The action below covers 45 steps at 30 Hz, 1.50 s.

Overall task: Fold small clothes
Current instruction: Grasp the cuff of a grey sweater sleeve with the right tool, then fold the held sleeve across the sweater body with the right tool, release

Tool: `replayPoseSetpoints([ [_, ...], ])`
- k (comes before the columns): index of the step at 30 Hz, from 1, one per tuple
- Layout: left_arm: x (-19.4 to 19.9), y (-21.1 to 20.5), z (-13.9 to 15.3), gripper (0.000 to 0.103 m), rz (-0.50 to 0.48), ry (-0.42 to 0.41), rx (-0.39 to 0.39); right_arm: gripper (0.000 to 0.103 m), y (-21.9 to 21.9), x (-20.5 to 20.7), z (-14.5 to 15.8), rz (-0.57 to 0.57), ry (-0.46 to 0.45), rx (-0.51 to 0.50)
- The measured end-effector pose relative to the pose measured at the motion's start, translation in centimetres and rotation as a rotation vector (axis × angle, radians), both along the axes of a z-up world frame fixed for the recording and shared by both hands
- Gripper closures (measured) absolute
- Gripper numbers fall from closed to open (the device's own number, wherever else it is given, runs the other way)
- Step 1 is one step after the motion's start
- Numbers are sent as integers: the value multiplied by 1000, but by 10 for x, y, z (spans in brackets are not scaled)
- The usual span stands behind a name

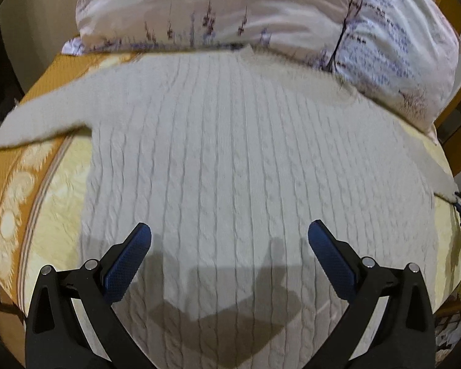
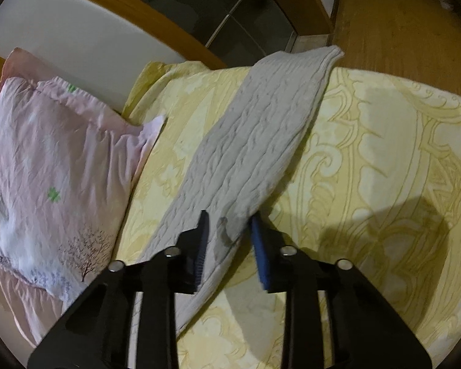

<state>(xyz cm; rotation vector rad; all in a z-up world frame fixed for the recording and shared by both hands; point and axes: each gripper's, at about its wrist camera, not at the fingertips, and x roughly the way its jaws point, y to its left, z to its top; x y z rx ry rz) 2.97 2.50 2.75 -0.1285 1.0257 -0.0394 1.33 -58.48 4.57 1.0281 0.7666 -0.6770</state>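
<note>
— Left gripper [image 1: 229, 240] first: what is it doing?

— Hovering with its jaws spread wide, nothing between them. Below it the white cable-knit sweater [image 1: 230, 160] lies flat on the yellow bedspread [image 1: 46, 203], body smoothed out and one sleeve stretched toward the left edge, probably so each part can be folded inward. Its top edge reaches the floral pillow [image 1: 218, 9].

— And the right wrist view?

— Right gripper [image 2: 229, 230] stands narrowed around the near part of the sweater's other sleeve [image 2: 261, 141], which runs diagonally away to the bed's far edge. A fold of knit sits between the blue pads [image 2: 259, 246]; they look pinched on it, though blur makes contact hard to confirm.

— Why there?

— Likely to carry that sleeve across the body.
</note>
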Motion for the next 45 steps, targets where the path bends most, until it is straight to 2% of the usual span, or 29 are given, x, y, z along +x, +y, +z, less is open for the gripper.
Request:
replayPoseSetpoints([
  [1, 3, 2, 2, 1, 2, -6, -3, 91, 0, 0, 0, 2, 10, -8],
  [5, 12, 12, 7, 1, 21, -20, -44, 95, 8, 10, 10, 46, 41, -83],
  [11, 19, 26, 12, 1, 24, -41, -103, 96, 45, 35, 55, 187, -37, -228],
  [15, 24, 32, 13, 1, 22, -46, -132, 96, 101, 63, 89, 354, -135, -289],
  [19, 27, 36, 16, 1, 17, -59, -171, 96, 170, 84, 103, 526, -225, -262],
  [21, 29, 36, 18, 1, 11, -63, -187, 96, 219, 94, 98, 642, -249, -219],
  [24, 32, 36, 18, 1, 7, -60, -210, 96, 281, 96, 72, 783, -226, -147],
  [28, 35, 34, 15, 1, 3, -43, -253, 95, 346, 98, 12, 916, -65, -81],
  [31, 35, 35, 14, 1, -9, -34, -271, 90, 360, 90, -8, 938, 2, -50],
  [33, 34, 37, 15, 1, -16, -33, -281, 86, 357, 86, -8, 920, -4, -22],
  [35, 34, 40, 15, 1, -17, -33, -292, 71, 347, 79, -3, 880, -22, -19],
  [36, 34, 42, 15, 1, -16, -32, -302, 69, 340, 78, 0, 845, -30, -24],
  [43, 38, 55, 16, 1, -4, -28, -352, 68, 284, 90, -3, 598, -20, 19],
  [45, 37, 60, 16, 1, 0, -30, -363, 77, 276, 94, -9, 544, -11, 16],
])
